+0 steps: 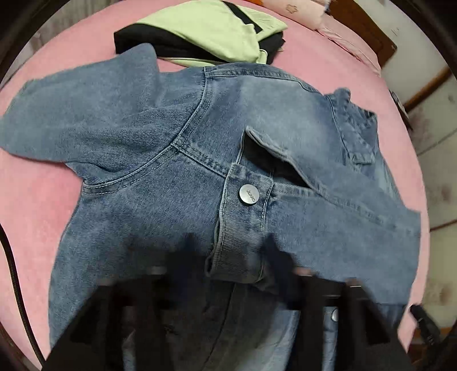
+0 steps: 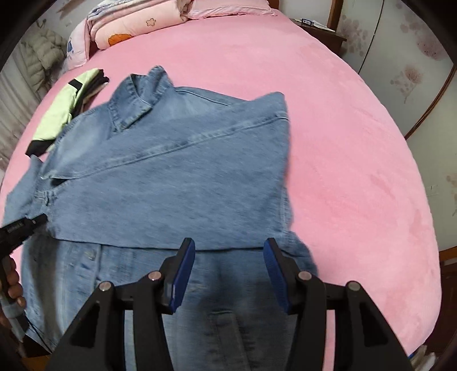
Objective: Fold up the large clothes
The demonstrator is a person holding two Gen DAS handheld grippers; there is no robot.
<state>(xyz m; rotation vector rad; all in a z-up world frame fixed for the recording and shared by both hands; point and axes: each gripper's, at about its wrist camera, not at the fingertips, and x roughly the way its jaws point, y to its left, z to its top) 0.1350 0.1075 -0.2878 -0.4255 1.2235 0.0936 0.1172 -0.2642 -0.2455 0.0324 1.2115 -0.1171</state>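
Note:
A blue denim jacket (image 1: 160, 159) lies spread on the pink bed (image 1: 34, 199), one sleeve folded across its body. The sleeve's buttoned cuff (image 1: 245, 199) reaches down between the blurred black fingers of my left gripper (image 1: 232, 256), which stand apart on either side of it without a clear grip. In the right wrist view the jacket (image 2: 171, 177) shows its back, with the collar (image 2: 140, 100) at the far end. My right gripper (image 2: 230, 256) hovers over the near hem, blue pads (image 2: 184, 274) wide apart and nothing between them. The left gripper (image 2: 20, 228) and a hand (image 2: 11, 282) show at the left edge.
A folded pile of light green and black clothes (image 1: 211, 31) lies just beyond the jacket's shoulder. Pink quilts and pillows (image 2: 137, 25) are stacked at the head of the bed. A wooden nightstand (image 2: 320, 31) stands at the far right. Bare pink sheet (image 2: 357, 171) stretches right of the jacket.

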